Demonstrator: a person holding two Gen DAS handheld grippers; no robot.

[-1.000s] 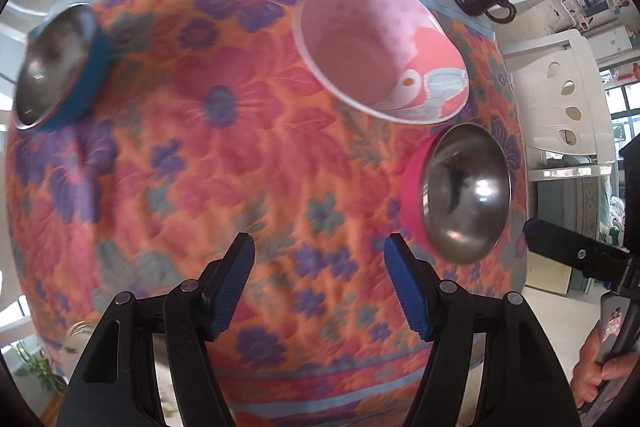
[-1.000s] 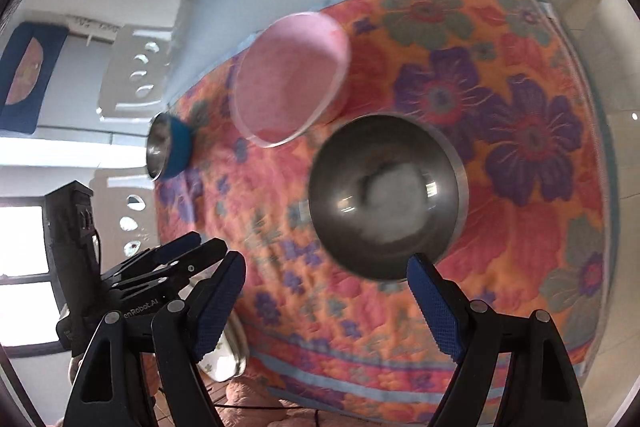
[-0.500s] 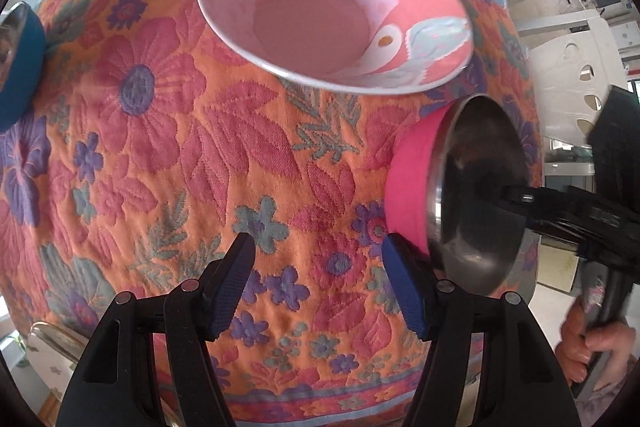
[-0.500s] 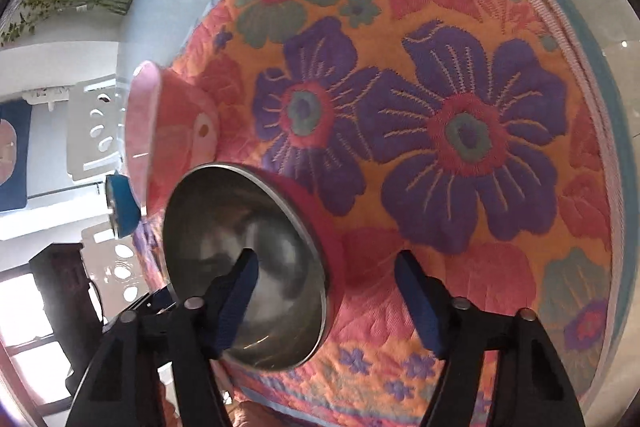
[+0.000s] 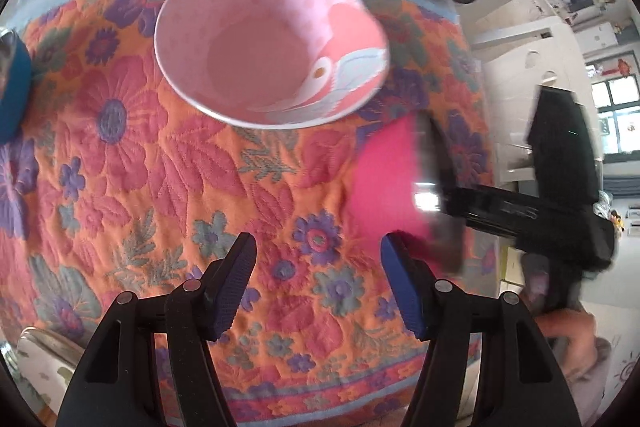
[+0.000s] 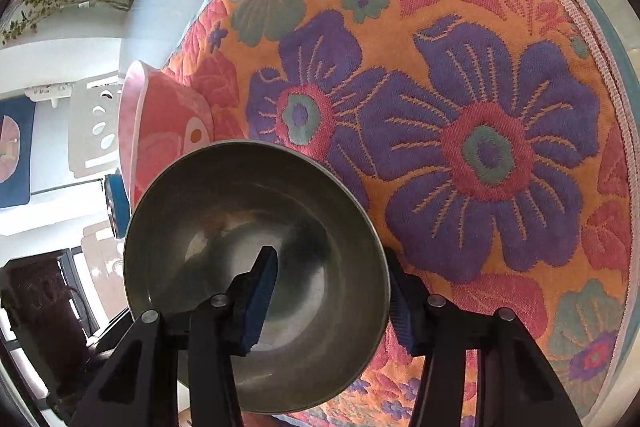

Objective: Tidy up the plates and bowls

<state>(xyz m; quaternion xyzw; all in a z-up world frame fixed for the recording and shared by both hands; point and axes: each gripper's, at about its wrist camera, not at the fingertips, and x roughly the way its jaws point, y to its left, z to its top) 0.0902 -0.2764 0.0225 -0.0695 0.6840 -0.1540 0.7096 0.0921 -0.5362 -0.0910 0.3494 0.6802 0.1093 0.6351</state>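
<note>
I am closing my right gripper over the rim of the pink-sided steel bowl, one finger inside, one outside, where a second ago it hung above; my left gripper is hovering spread over the floral cloth, near the pink ceramic bowl, probably the nesting target.

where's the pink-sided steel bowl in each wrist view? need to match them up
Left wrist: pink-sided steel bowl right of centre, blurred, seen side-on, the right gripper straddling its rim.
Right wrist: bowl lower left, steel inside facing the camera, one finger inside, the other outside.
Shared landmark: the pink patterned bowl beside it.
</note>
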